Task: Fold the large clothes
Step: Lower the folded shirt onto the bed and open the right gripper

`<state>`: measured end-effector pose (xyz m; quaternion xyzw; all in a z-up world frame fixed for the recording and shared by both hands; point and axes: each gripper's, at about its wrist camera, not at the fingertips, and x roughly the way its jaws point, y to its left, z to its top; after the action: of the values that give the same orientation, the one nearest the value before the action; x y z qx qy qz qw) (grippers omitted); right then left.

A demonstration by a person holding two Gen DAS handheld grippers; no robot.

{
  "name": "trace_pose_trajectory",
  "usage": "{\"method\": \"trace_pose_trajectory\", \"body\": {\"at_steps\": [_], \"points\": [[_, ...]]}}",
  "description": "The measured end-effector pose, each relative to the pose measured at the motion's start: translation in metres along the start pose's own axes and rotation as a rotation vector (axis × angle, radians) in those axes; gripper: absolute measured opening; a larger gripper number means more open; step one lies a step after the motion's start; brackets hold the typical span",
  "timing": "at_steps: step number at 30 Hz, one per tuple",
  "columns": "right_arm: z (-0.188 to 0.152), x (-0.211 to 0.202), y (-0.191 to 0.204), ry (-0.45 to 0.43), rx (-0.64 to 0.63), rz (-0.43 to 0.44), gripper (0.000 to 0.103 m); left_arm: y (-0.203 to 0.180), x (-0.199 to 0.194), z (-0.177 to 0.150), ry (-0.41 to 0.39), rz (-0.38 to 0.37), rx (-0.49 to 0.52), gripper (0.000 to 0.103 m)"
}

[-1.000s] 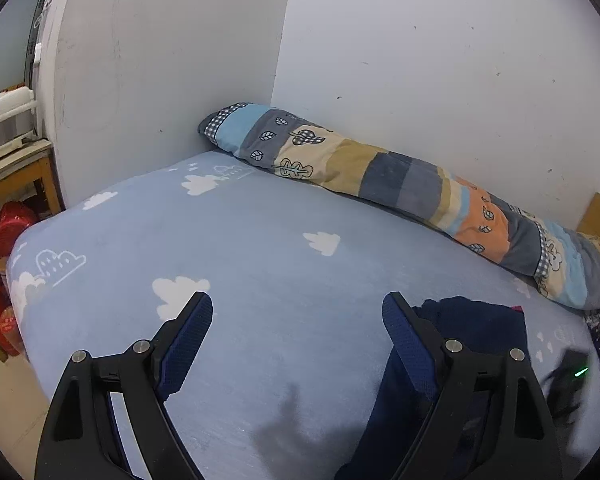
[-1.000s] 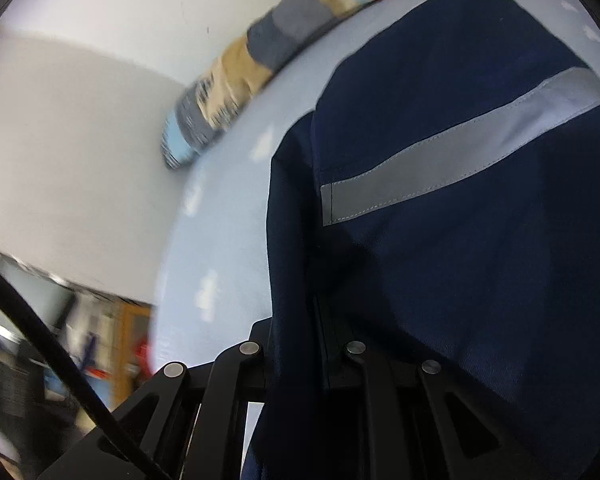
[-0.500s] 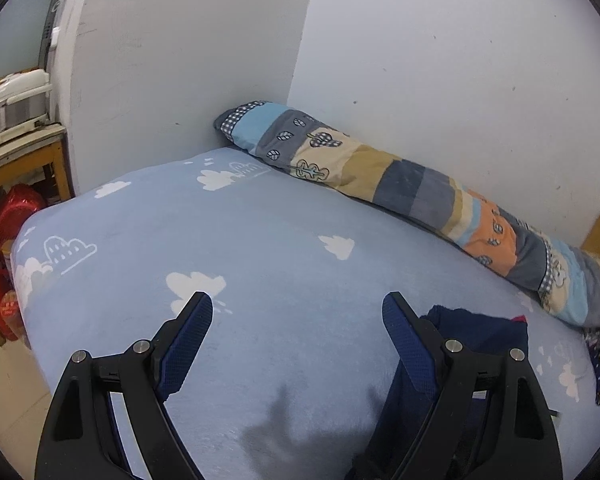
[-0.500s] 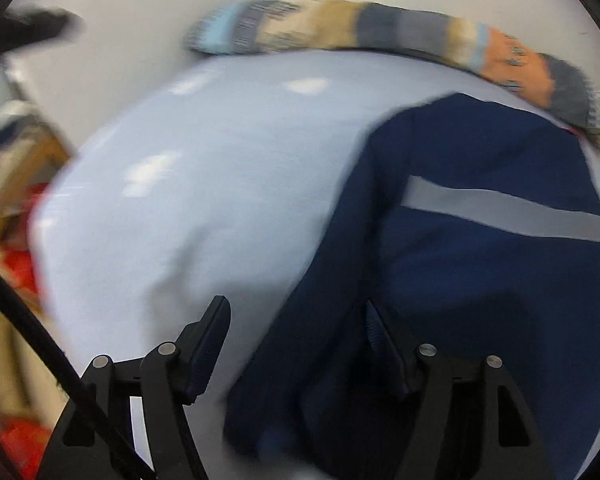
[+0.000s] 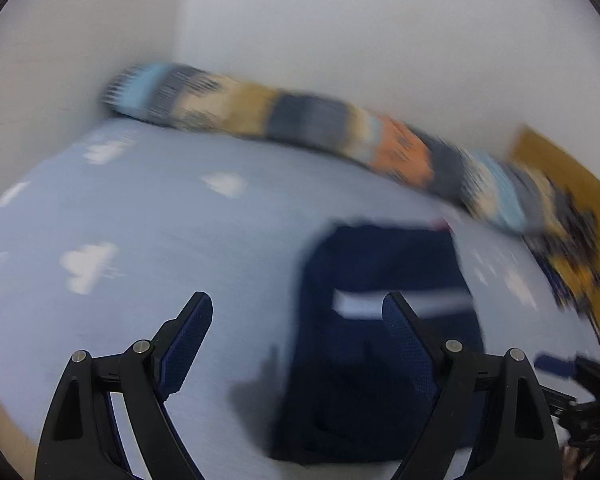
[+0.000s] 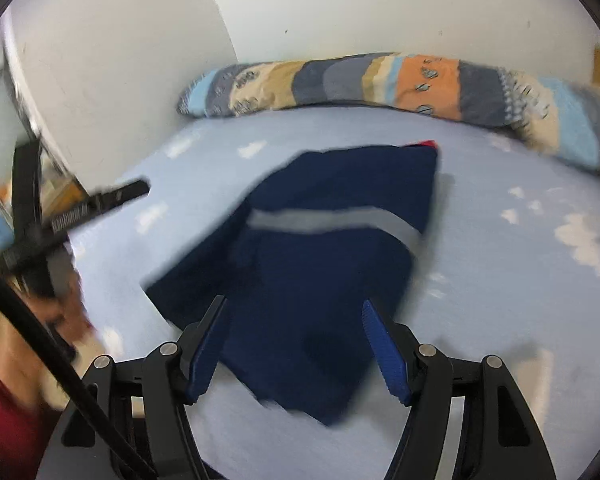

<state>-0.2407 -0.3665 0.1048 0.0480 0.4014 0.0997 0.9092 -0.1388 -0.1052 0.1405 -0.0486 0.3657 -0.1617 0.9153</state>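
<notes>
Navy garment (image 6: 324, 264) with a grey reflective band lies partly folded on the light-blue bedsheet (image 6: 500, 280), directly ahead of and below the right gripper (image 6: 294, 346). We find that tool's jaws apart with nothing between the pads; the cloth sits beyond the fingertips, untouched. The left gripper (image 5: 298, 344) likewise stands wide apart and empty, with the garment ahead and toward its right finger. The left view is heavily blurred, so we cannot confirm fine detail there. A patchwork bolster (image 6: 380, 80) runs along the wall, well beyond the garment.

We judge the fold unfinished: the near edge is uneven and one corner trails toward the left of the right tool. Risks noted:
- a pinch taken on the top layer alone would drag the fold open;
- a grasp on the slack corner could skew the stack;
- the soft sheet may be caught with the cloth and lifted together.
</notes>
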Motion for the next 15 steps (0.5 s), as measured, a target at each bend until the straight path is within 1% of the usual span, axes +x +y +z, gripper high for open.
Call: {"method": "trace_pose_trajectory", "body": {"at_steps": [1,3,4,6,8,10,15], "points": [[-0.012,-0.006,0.006,-0.003,-0.041,-0.027,0.073,-0.007,0.006,-0.004,0.028,-0.007,0.032,0.086],[-0.04,-0.015,0.021,-0.016,-0.143,-0.095,0.073,-0.016,0.016,-0.008,0.05,0.024,0.077,0.086],[-0.05,-0.017,0.028,-0.023,-0.188,-0.119,0.073,-0.017,0.021,-0.01,0.066,0.038,0.088,0.086],[-0.067,-0.016,0.04,-0.04,-0.268,-0.171,0.073,-0.017,0.028,-0.012,0.089,0.038,0.078,0.086],[-0.074,-0.004,0.051,-0.054,-0.336,-0.237,0.073,-0.014,0.033,-0.013,0.109,0.04,0.059,0.086],[-0.08,0.01,0.062,-0.041,-0.403,-0.289,0.073,-0.013,0.037,-0.016,0.121,0.045,0.059,0.086],[-0.087,0.039,0.076,-0.023,-0.459,-0.358,0.073,-0.019,0.047,-0.028,0.162,0.059,0.105,0.086]]}}
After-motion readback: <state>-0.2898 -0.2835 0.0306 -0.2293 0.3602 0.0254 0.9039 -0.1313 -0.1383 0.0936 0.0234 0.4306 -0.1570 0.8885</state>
